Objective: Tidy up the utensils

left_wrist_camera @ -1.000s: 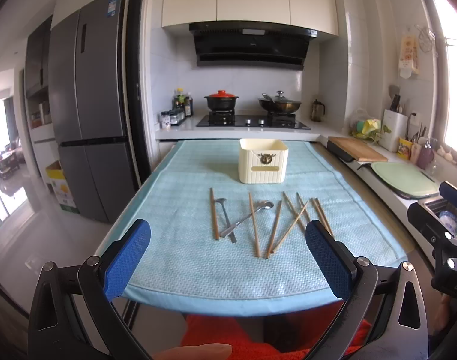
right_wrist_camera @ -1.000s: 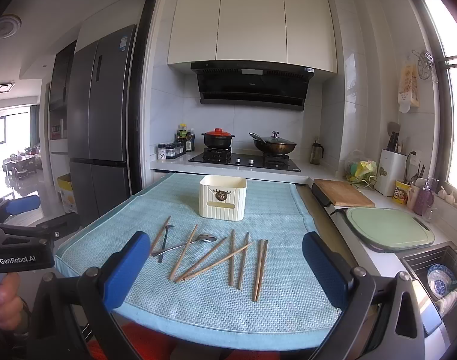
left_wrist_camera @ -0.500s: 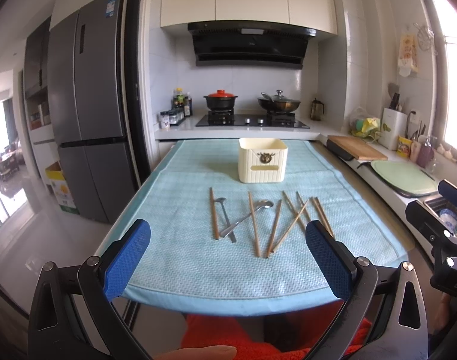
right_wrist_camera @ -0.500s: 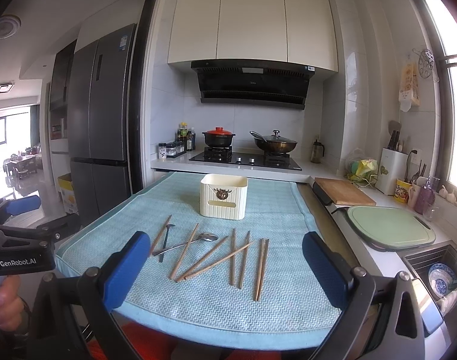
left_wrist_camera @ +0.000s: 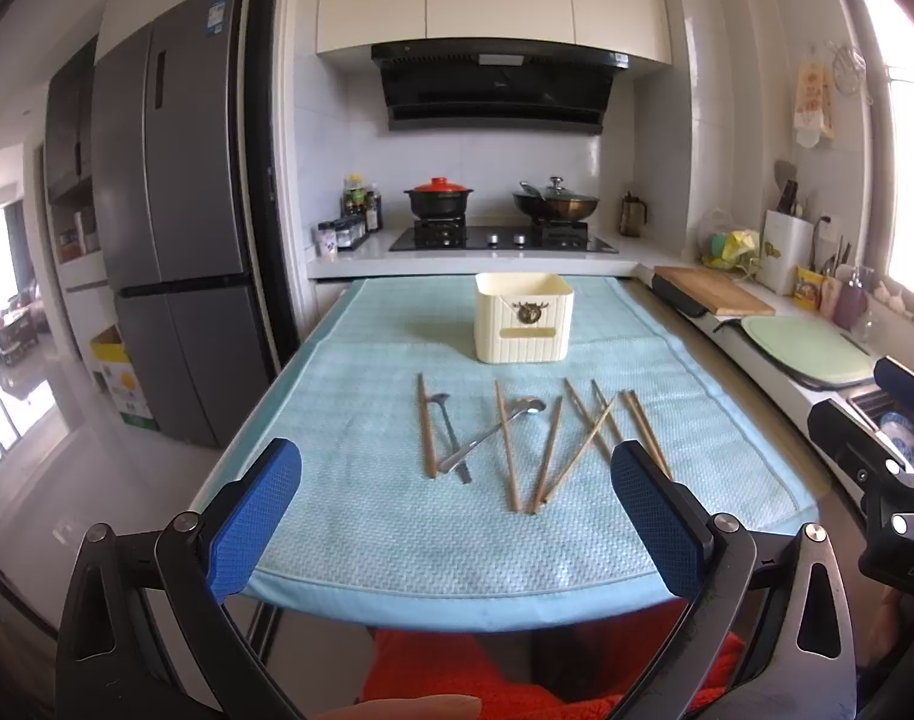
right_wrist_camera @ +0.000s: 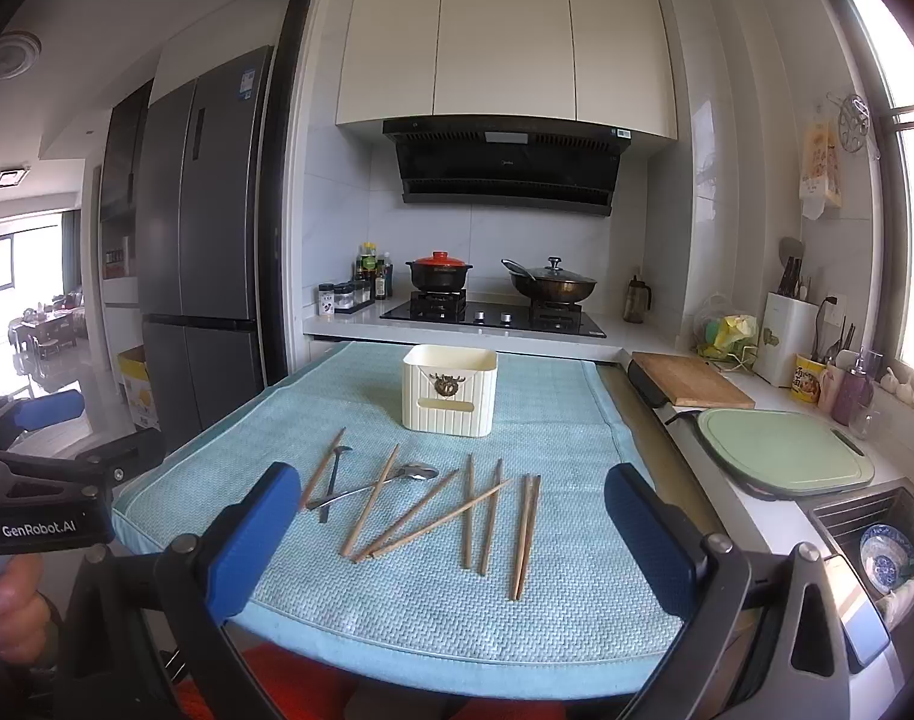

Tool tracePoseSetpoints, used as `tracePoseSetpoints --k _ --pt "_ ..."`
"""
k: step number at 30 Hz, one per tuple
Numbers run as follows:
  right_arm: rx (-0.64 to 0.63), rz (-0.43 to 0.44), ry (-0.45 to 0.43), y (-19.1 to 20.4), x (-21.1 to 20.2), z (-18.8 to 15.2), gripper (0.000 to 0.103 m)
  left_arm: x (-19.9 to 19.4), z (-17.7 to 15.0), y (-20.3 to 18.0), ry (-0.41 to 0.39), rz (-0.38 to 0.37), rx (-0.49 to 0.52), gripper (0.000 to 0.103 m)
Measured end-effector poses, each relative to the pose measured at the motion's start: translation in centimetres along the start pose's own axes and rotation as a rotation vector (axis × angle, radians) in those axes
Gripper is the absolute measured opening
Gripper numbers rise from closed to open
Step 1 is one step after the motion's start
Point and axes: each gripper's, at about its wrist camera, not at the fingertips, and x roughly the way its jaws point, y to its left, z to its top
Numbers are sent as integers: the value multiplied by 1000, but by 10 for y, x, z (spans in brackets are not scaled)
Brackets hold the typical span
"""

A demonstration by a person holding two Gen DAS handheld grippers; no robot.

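Several wooden chopsticks (left_wrist_camera: 550, 447) (right_wrist_camera: 475, 516) and two metal spoons (left_wrist_camera: 493, 432) (right_wrist_camera: 375, 483) lie scattered on a light blue cloth (left_wrist_camera: 366, 528) (right_wrist_camera: 553, 420) over the table. A cream utensil box (left_wrist_camera: 523, 317) (right_wrist_camera: 449, 390) stands upright behind them. My left gripper (left_wrist_camera: 457, 516) is open and empty, held before the table's near edge. My right gripper (right_wrist_camera: 450, 534) is open and empty too, near the front edge. Each gripper shows at the edge of the other's view, the right (left_wrist_camera: 877, 456) and the left (right_wrist_camera: 42, 480).
A counter on the right holds a wooden board (right_wrist_camera: 691, 381), a green cutting board (right_wrist_camera: 784, 444) and a sink with dishes (right_wrist_camera: 883, 552). A stove with two pots (left_wrist_camera: 499, 204) is behind the table. A fridge (left_wrist_camera: 168, 210) stands left.
Both views have risen and pulled back very slightly; the utensils and box have not moved, and both grippers stay open.
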Motion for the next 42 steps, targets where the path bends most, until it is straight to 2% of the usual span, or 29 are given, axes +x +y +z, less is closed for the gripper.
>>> tracePoseSetpoints --k 42 --pt "18 3 22 -6 5 1 103 3 0 -7 2 -15 23 103"
